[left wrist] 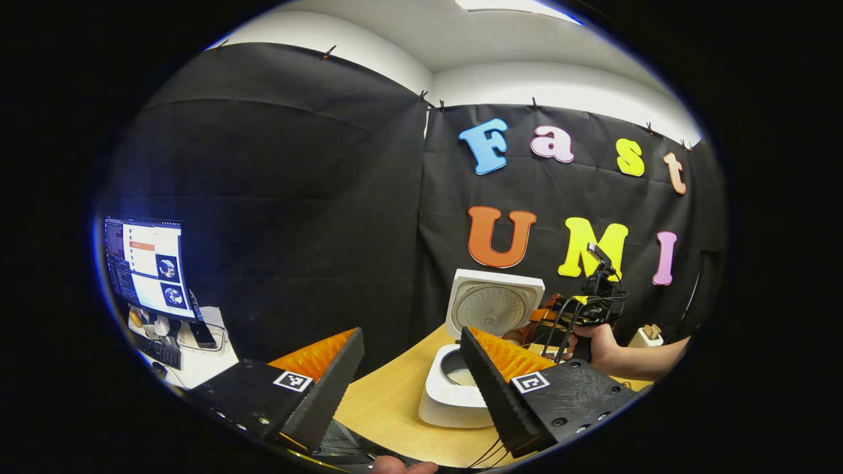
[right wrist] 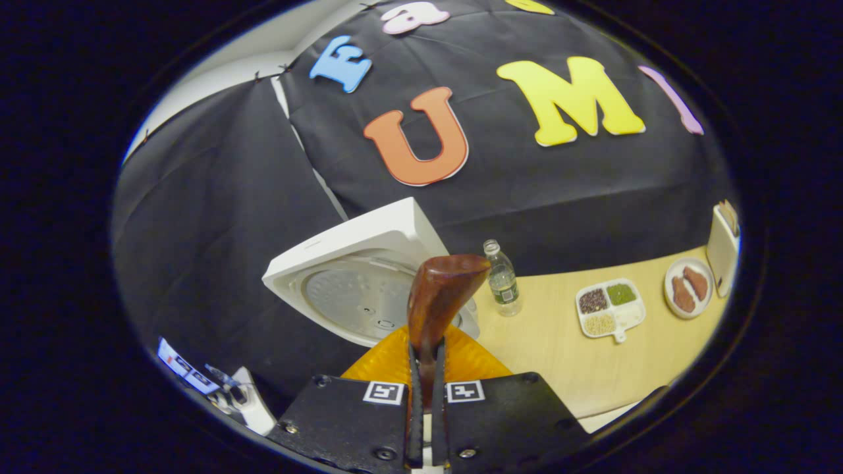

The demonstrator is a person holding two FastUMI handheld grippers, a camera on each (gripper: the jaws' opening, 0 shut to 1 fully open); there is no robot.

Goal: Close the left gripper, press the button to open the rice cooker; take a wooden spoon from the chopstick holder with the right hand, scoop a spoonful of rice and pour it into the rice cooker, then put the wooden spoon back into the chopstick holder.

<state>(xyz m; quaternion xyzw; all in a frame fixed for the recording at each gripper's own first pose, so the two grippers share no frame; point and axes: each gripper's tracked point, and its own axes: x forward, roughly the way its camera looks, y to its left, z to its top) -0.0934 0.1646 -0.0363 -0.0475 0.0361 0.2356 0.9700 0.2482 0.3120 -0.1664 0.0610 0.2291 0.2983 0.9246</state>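
The white rice cooker (left wrist: pixel 448 398) stands open on the wooden table, its lid (left wrist: pixel 494 306) upright and something pale in the inner pot. My left gripper (left wrist: pixel 411 336) hovers in front of it, open wide and holding nothing. A hand holds my right gripper (left wrist: pixel 550 319) just right of the cooker. In the right gripper view, my right gripper (right wrist: pixel 427 349) is shut on the handle of the dark wooden spoon (right wrist: pixel 440 289). The spoon's bowl rises in front of the raised lid (right wrist: pixel 355 276), its back toward the camera. The white chopstick holder (right wrist: pixel 721 247) stands at the far right.
A water bottle (right wrist: pixel 502 280) stands beside the lid. Farther right lie a divided white tray of grains (right wrist: pixel 609 306) and a plate with brown pieces (right wrist: pixel 688 286). A monitor (left wrist: pixel 148 266) and a keyboard (left wrist: pixel 158 349) sit on a side desk to the left.
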